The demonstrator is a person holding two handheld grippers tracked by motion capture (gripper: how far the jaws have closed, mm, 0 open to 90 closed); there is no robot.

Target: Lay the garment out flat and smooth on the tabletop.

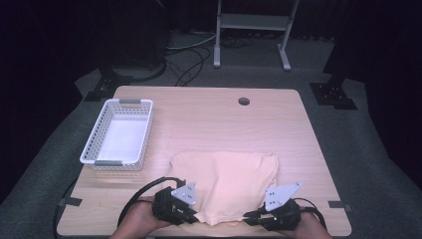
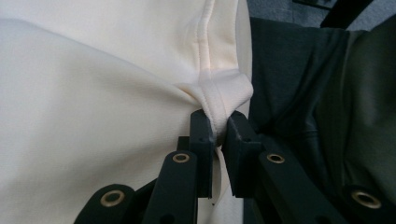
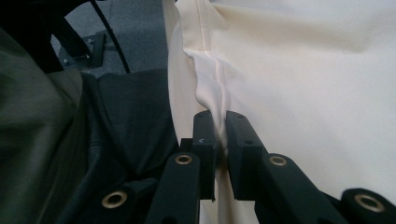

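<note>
A cream-coloured, soft knit garment (image 1: 226, 184), folded roughly into a rectangle, lies on the near half of the pale wooden desk (image 1: 209, 117), its near edge reaching the desk's front rim. Both tongs have hold of that near edge. The left tongs (image 1: 195, 215) are pinched on the garment's near left corner; in the left gripper view the black jaws are nearly together with a bunched fold of stitched hem (image 2: 219, 100) squeezed between them. The right tongs (image 1: 247, 217) are clamped on the near right corner, and the right gripper view shows a ridge of seamed cloth (image 3: 217, 93) drawn up into the jaws, which stand almost shut on it.

The fabric looks light and limp: it creases and puckers wherever it is pinched, so it should sag and drape between the two hold points rather than keep its shape. It seems thin and slightly stretchy, probably a jersey, though the weave is too fine to tell. Being soft, it is in no danger of breaking, but a shallow bite on a single layer could slip out. The hemmed, doubled edges are the sounder places to grip, since the stitching gives the pads a thicker ridge to bear on. Lifting both corners evenly would keep the cloth from twisting.

A white plastic lattice basket (image 1: 119, 132) stands empty on the left of the desk, well apart from the garment.
</note>
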